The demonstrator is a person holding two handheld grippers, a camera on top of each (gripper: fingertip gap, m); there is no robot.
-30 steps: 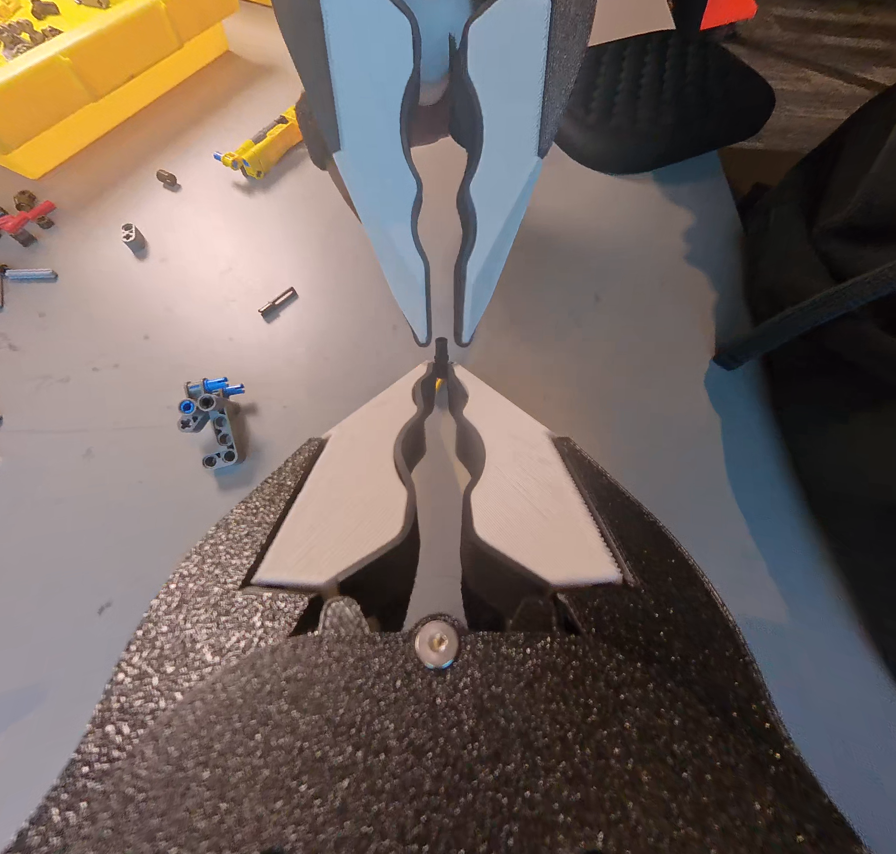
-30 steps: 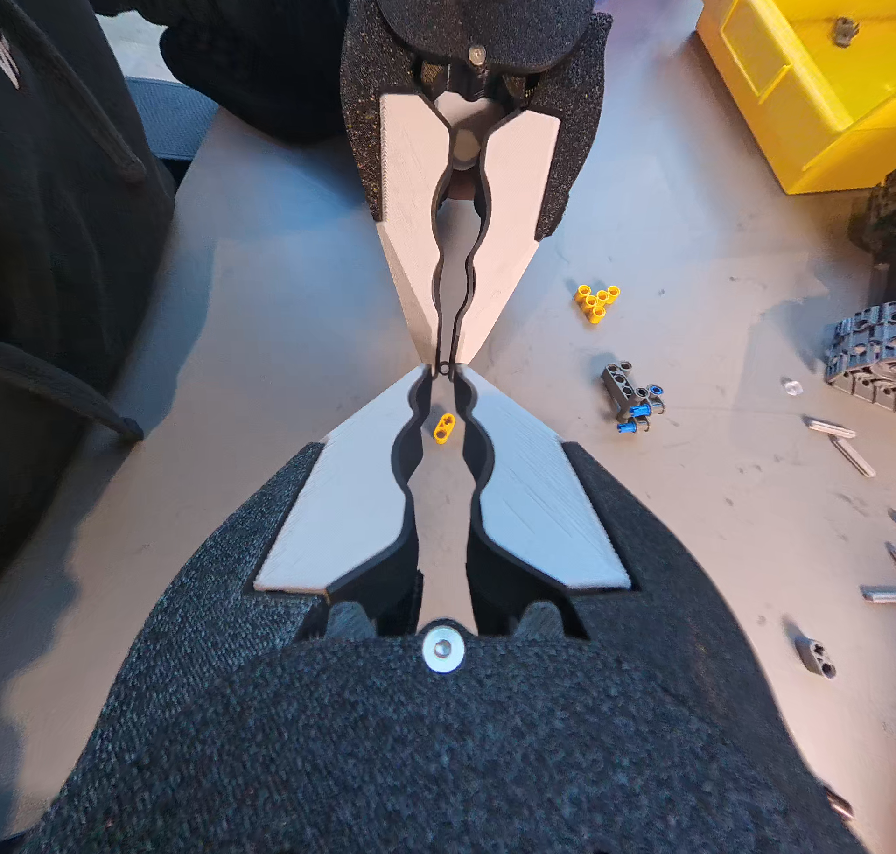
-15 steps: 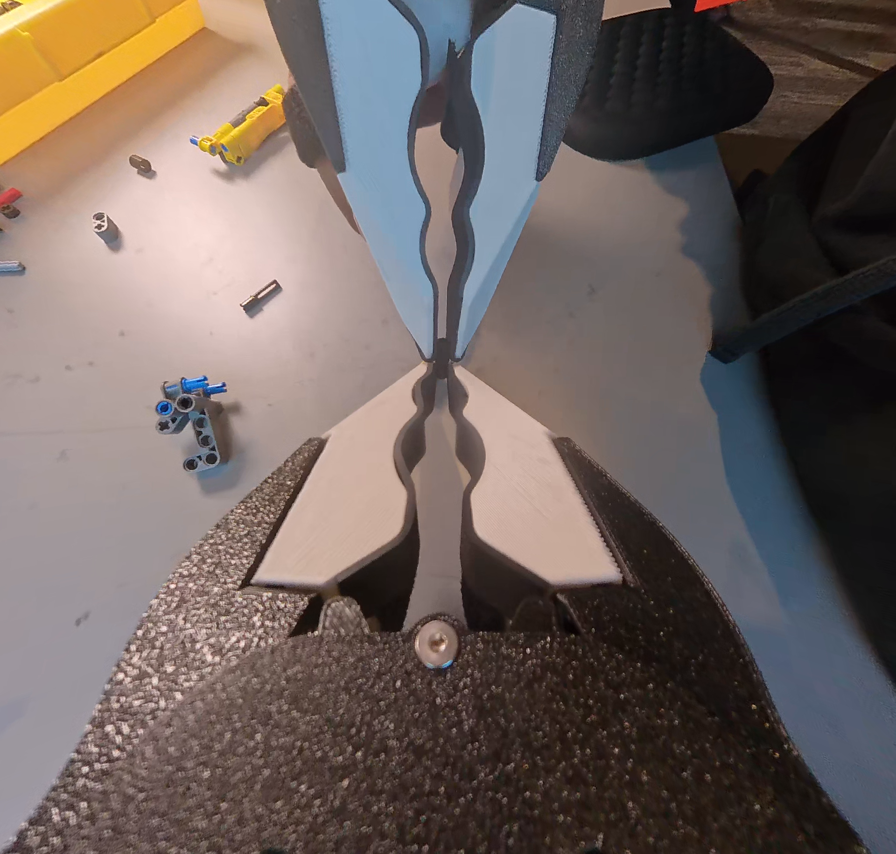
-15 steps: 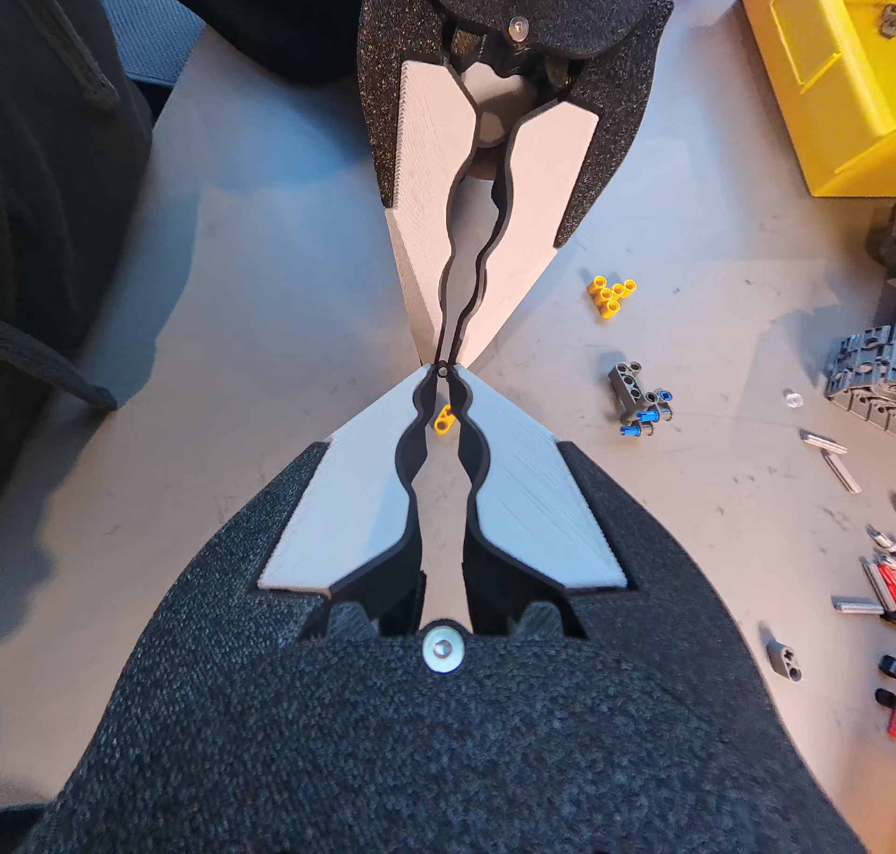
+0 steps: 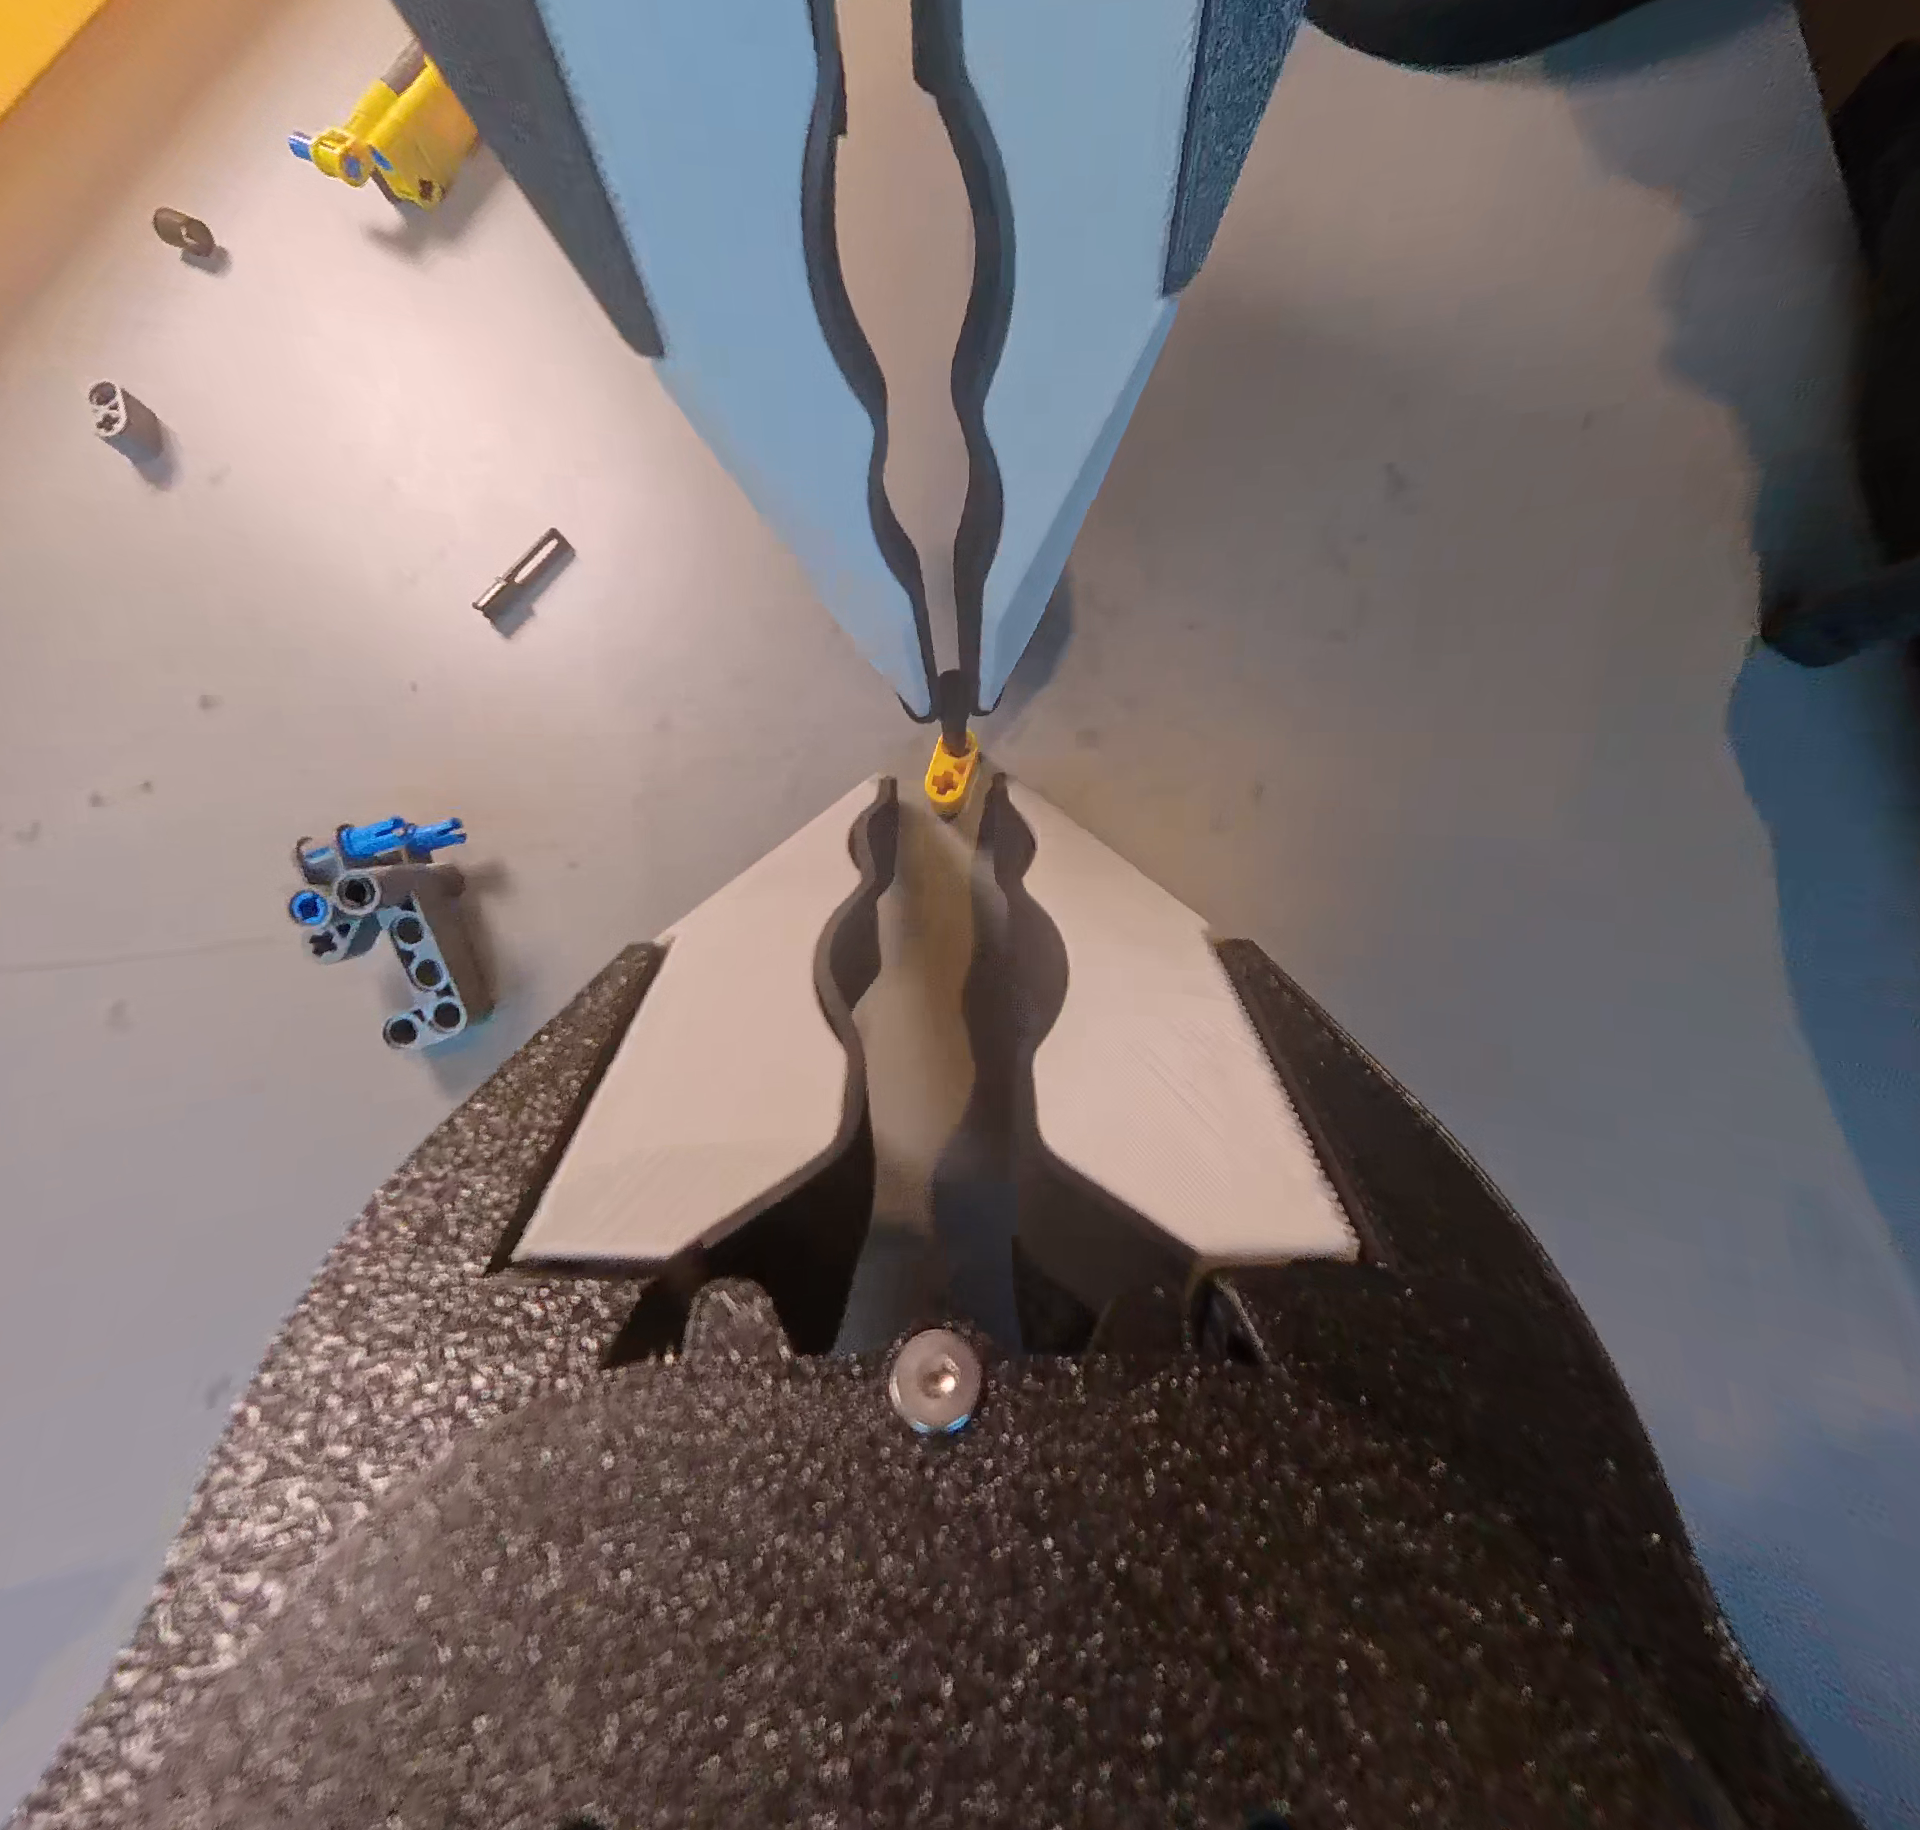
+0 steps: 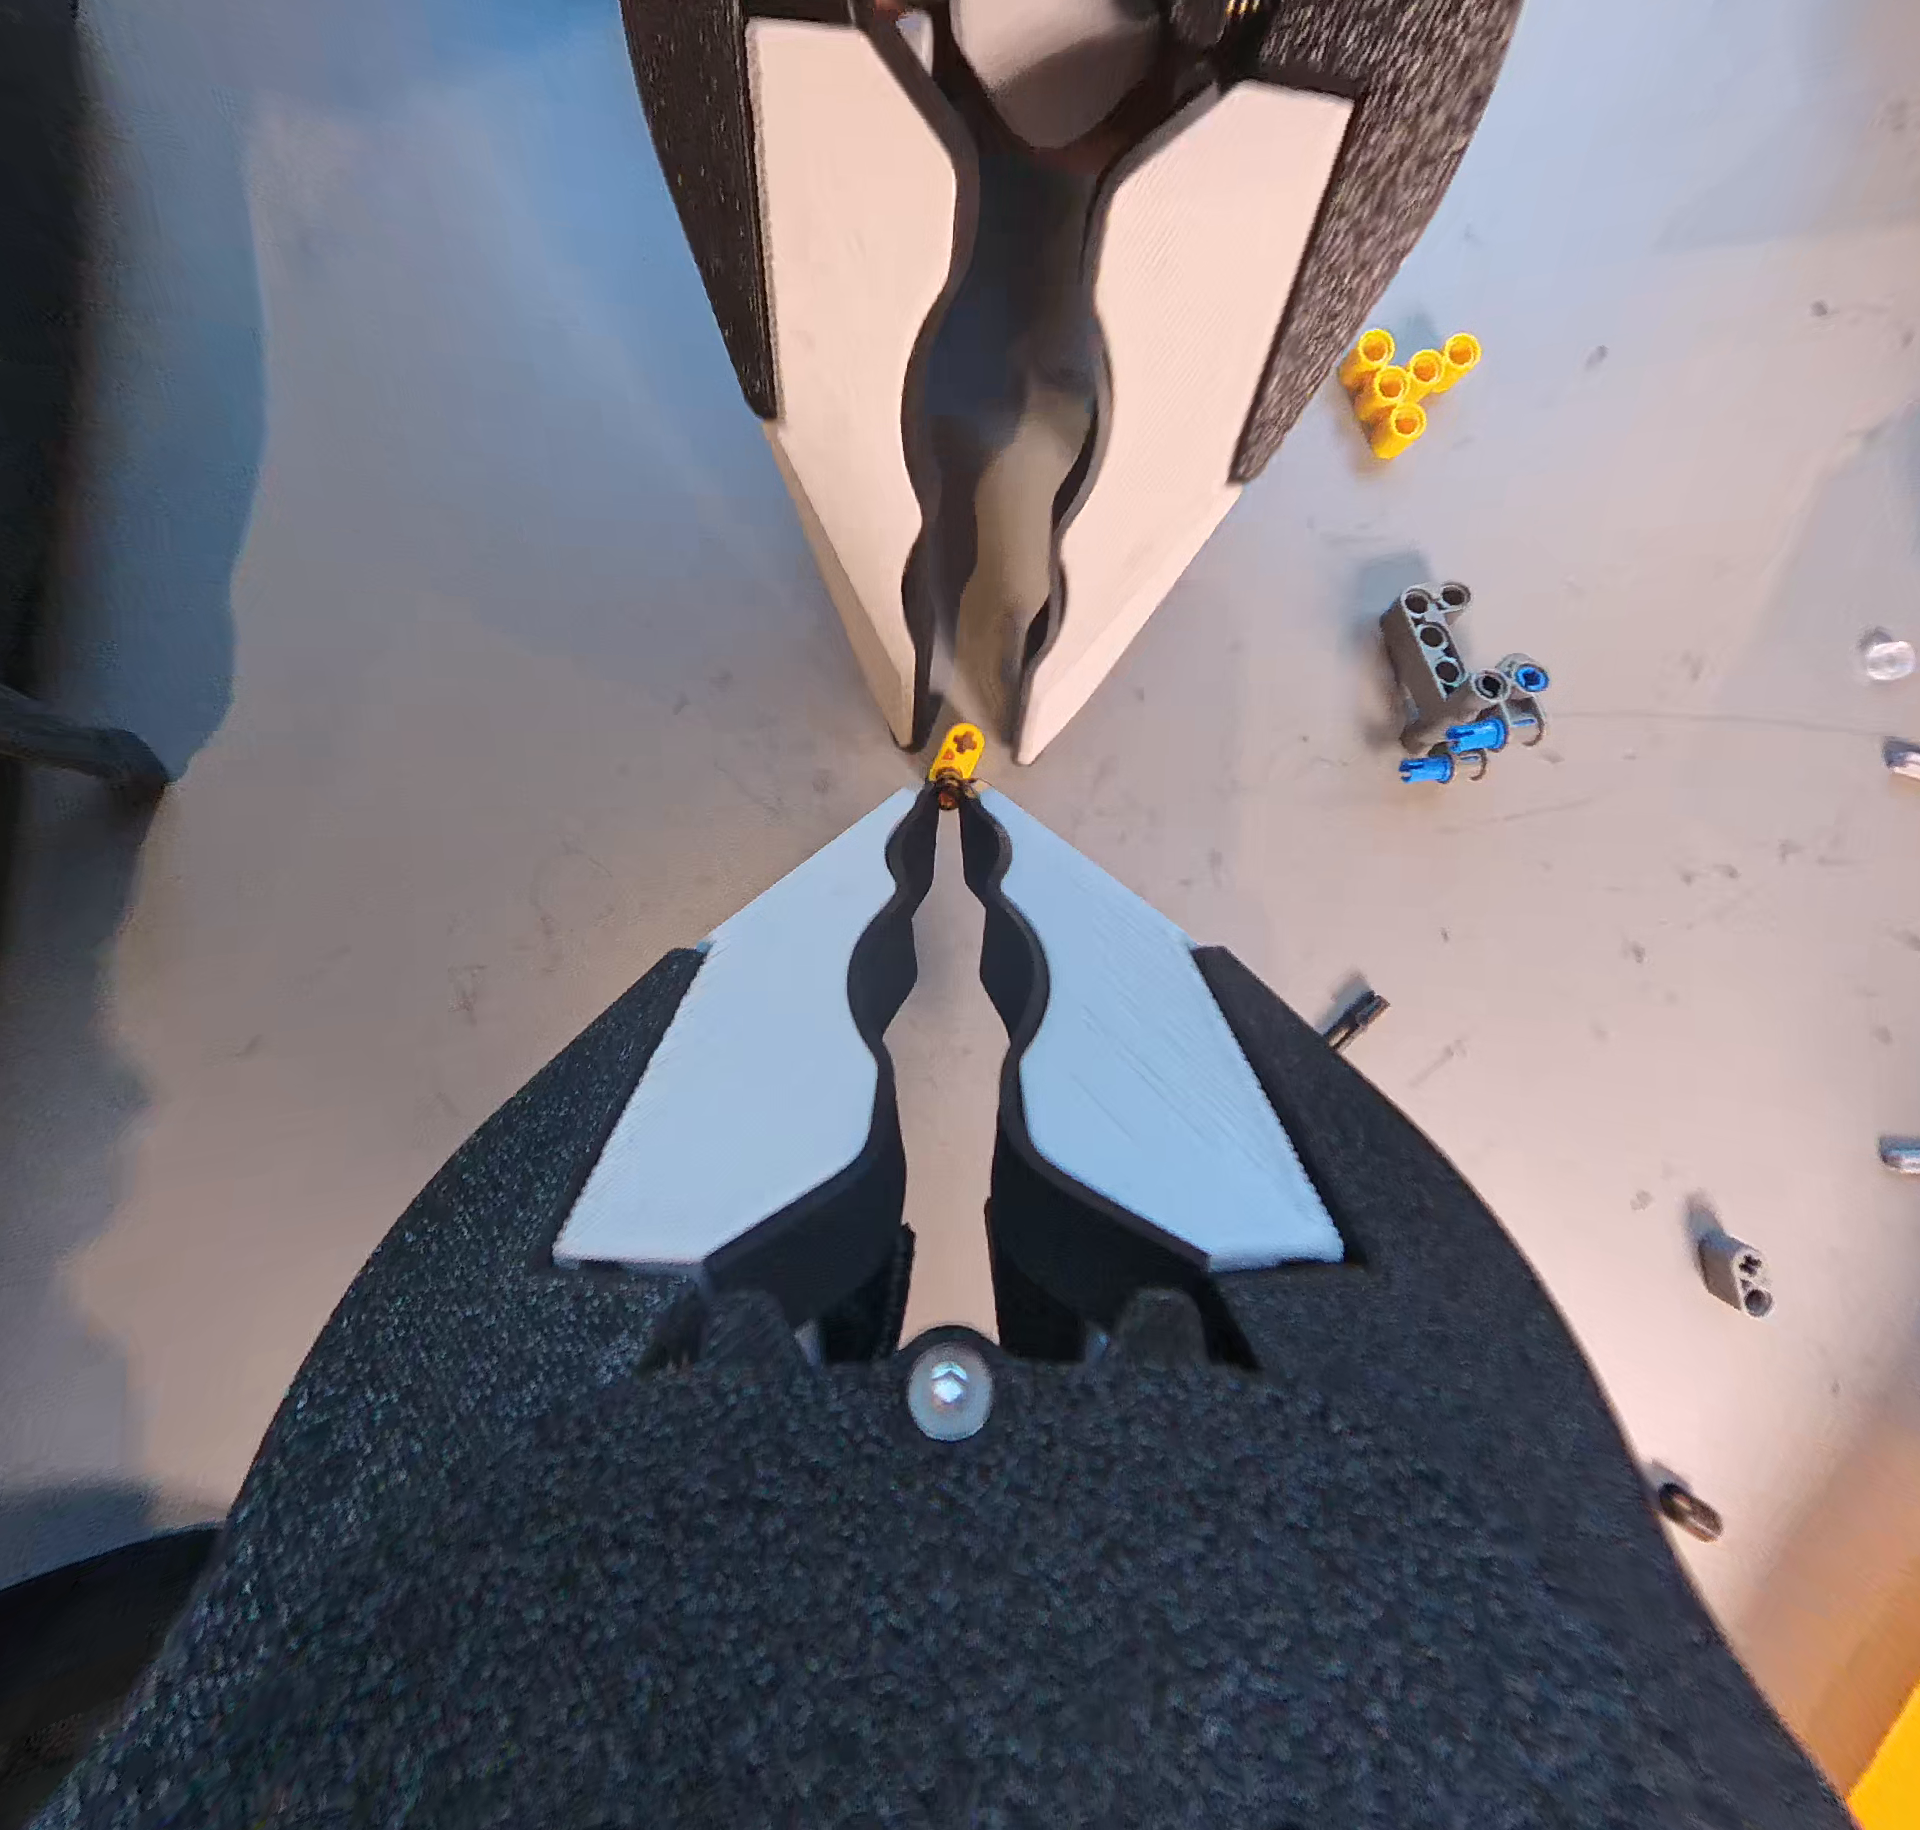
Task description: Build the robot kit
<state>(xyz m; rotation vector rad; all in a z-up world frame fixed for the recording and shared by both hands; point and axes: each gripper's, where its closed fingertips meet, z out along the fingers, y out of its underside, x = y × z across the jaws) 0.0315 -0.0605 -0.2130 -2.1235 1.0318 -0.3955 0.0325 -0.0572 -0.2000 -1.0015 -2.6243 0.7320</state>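
Left wrist view shows our left hand-held gripper [image 5: 940,791] with its two tips now spread apart. Half a second ago they were pinched together. The small yellow connector [image 5: 953,772] sits just ahead of those tips and between them, apparently touching neither. It hangs on the end of a short black pin [image 5: 952,691]. The right hand-held gripper [image 6: 948,799] comes in from straight opposite and is clamped on that pin, so it alone now seems to carry the connector above the bench [image 5: 1351,637]. Off to the left of the left hand-held gripper lie a grey-and-blue assembly [image 5: 390,933] and a loose dark peg [image 5: 525,583].
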